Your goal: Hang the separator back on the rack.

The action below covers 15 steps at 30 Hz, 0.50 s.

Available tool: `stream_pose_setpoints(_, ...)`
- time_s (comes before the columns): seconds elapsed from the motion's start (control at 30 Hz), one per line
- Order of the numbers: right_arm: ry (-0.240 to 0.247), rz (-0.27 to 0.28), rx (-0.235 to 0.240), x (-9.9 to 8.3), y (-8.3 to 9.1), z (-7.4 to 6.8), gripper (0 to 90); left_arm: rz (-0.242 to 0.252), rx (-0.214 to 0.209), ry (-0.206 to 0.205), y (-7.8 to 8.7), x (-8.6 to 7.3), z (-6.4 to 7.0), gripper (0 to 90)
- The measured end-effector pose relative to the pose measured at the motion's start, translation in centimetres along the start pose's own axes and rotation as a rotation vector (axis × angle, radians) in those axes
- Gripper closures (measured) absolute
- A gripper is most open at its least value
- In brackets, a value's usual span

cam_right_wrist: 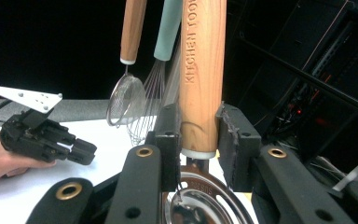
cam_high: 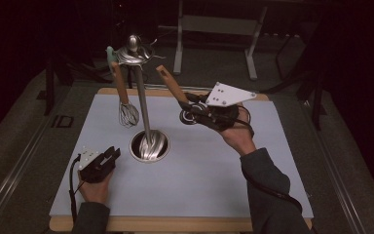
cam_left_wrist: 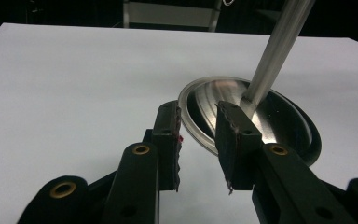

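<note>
A metal stand rises from a round base (cam_high: 148, 147) (cam_left_wrist: 261, 121) by a pole (cam_high: 142, 97) (cam_left_wrist: 279, 46) to hooks (cam_high: 134, 52) at its top. A wooden-handled strainer (cam_high: 128, 114) (cam_right_wrist: 126, 100) and a teal-handled whisk (cam_high: 111, 56) (cam_right_wrist: 151, 88) hang from the hooks. My right gripper (cam_high: 191, 103) (cam_right_wrist: 198, 121) is shut on the wooden handle (cam_high: 169, 82) (cam_right_wrist: 203, 70) of a metal ladle, whose bowl (cam_high: 189, 117) (cam_right_wrist: 205, 200) sits below the jaws. It holds the ladle in the air to the right of the pole, with the handle tilted up toward the hooks. My left gripper (cam_high: 113, 155) (cam_left_wrist: 198, 140) rests open on the mat, pointing at the base.
A pale mat (cam_high: 214, 175) covers the wooden table (cam_high: 175, 224). Beyond the far edge, a metal frame (cam_high: 214, 29) stands on the dark floor. In the right gripper view, my left gripper (cam_right_wrist: 42, 133) and its hand lie low at the left.
</note>
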State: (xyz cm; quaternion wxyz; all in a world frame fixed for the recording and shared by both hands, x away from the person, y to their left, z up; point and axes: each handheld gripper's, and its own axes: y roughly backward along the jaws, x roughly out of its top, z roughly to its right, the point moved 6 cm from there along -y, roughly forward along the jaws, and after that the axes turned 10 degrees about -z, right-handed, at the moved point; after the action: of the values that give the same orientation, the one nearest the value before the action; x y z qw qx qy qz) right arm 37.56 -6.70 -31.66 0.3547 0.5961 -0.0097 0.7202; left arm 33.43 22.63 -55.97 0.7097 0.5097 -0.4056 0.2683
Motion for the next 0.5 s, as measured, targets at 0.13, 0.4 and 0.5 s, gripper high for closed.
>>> stream_pose_setpoints(0.13,-0.005,0.006,-0.001,0.4,-0.2,0.0,70.8,0.0,0.0,0.0,0.0,0.0,0.0,70.8)
stream_pose_setpoints(0.4,-0.002,0.022,0.008,1.4,-0.6,-0.5,70.8,0.001,-0.002,0.002,0.0,0.0,0.0,70.8)
stream_pose_setpoints(0.5,0.008,0.025,0.02,1.7,-0.7,-0.9,70.8,0.002,-0.002,0.004,0.0,0.0,0.0,70.8)
